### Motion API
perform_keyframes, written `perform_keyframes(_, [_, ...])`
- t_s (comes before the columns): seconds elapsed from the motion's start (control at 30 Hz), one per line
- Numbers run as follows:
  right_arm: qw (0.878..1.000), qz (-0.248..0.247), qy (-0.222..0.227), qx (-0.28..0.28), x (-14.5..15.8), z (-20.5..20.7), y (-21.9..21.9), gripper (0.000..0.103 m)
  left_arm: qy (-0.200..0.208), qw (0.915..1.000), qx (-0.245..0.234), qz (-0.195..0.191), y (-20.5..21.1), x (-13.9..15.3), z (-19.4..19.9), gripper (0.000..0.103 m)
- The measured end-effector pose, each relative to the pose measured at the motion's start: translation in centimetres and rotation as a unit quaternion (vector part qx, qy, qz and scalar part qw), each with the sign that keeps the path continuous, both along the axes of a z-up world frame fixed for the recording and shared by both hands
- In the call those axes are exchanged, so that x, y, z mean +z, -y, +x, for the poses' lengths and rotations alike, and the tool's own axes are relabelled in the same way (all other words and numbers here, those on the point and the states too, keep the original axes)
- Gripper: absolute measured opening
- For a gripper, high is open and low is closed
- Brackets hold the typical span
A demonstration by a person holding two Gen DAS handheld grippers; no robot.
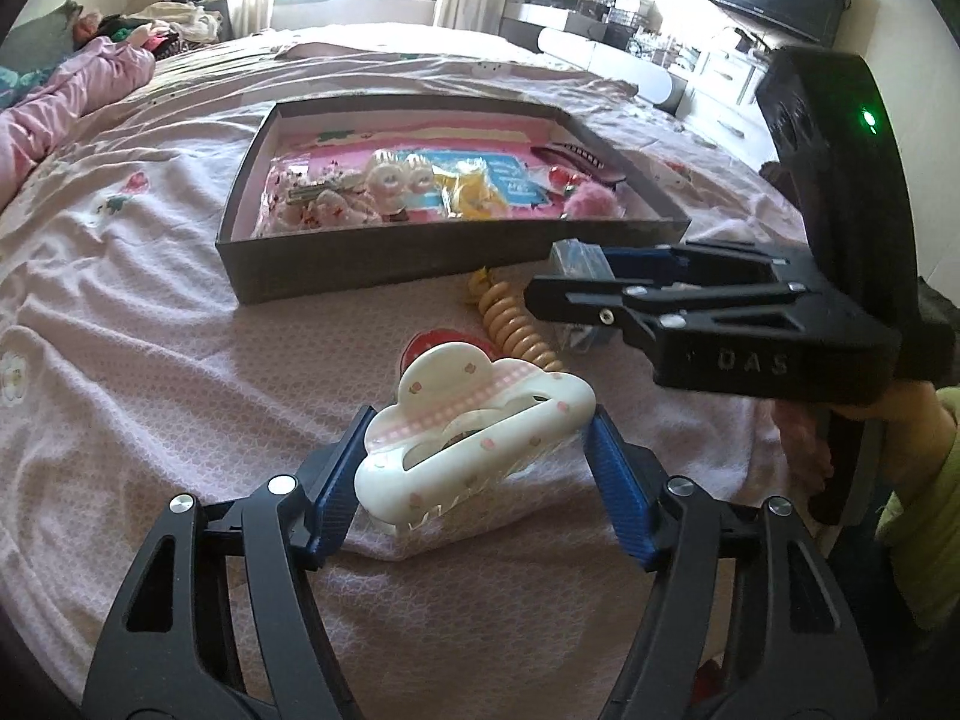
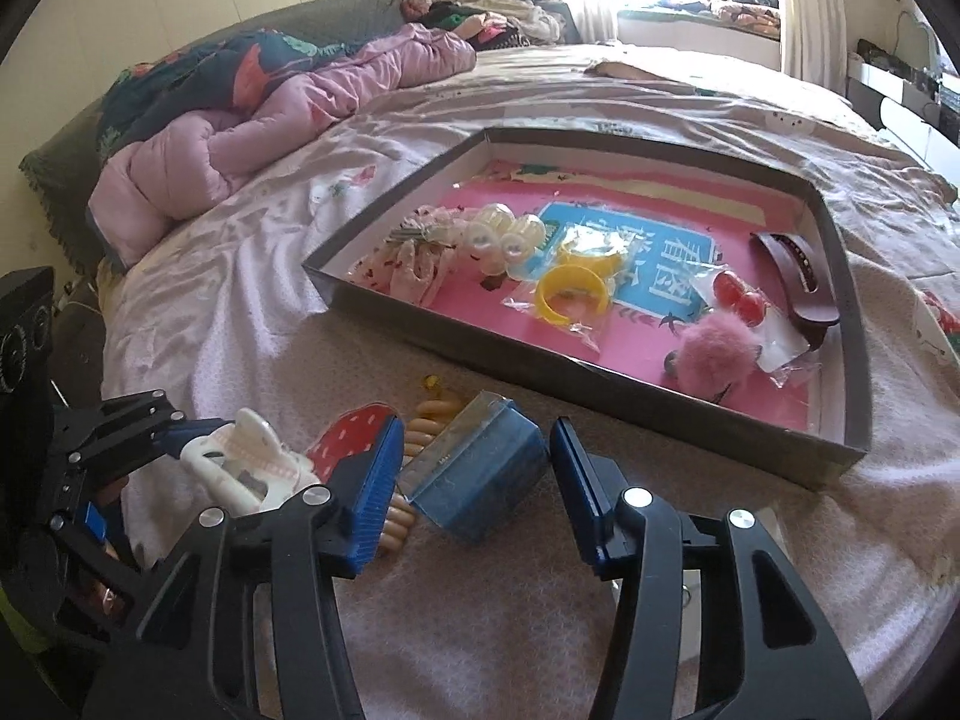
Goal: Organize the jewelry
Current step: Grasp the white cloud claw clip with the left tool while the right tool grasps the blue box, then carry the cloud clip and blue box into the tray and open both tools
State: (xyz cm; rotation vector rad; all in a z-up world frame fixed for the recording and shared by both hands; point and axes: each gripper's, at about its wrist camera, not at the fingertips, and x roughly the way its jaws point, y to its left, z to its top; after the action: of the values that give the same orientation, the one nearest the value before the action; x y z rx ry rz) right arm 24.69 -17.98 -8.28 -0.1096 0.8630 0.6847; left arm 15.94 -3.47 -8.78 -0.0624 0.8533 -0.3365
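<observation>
- The left gripper (image 1: 474, 468) has its jaws spread around a white cloud-shaped hair clip (image 1: 474, 444). The left pad looks to be touching the clip's end, while the right pad stands just beside the other end, so the clip is framed but not yet pinched.
- The right gripper (image 2: 474, 480) also has its jaws spread, with a small blue box (image 2: 480, 474) between them. A gap shows at the right pad, and I cannot tell whether the left pad touches.
- Both things lie on the pink bedspread (image 1: 150, 360). In the left wrist view the tray (image 1: 336, 267) of hair things sits at 12 o'clock from the clip. In the right wrist view it lies toward 1 o'clock from the box.
- A coiled hair tie (image 1: 519, 330) and a red strawberry piece (image 1: 420, 345) lie just behind the clip.
- To do this well, I judge each pair of jaws should close squarely across the item's ends, gently on the clip since its teeth may spring open.
- Lift straight up before carrying, so the coil is not dragged along, then clear the tray's near wall and set down in a bare spot.
</observation>
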Motion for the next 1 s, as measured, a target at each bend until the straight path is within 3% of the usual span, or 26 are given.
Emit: perform_keyframes(1.0, [0.986, 0.093, 0.084, -0.112, 7.0, -1.9, 9.1, 0.048, 0.061, 0.9971, -0.031, -0.033, 3.6, 4.9, 1.4, 0.06])
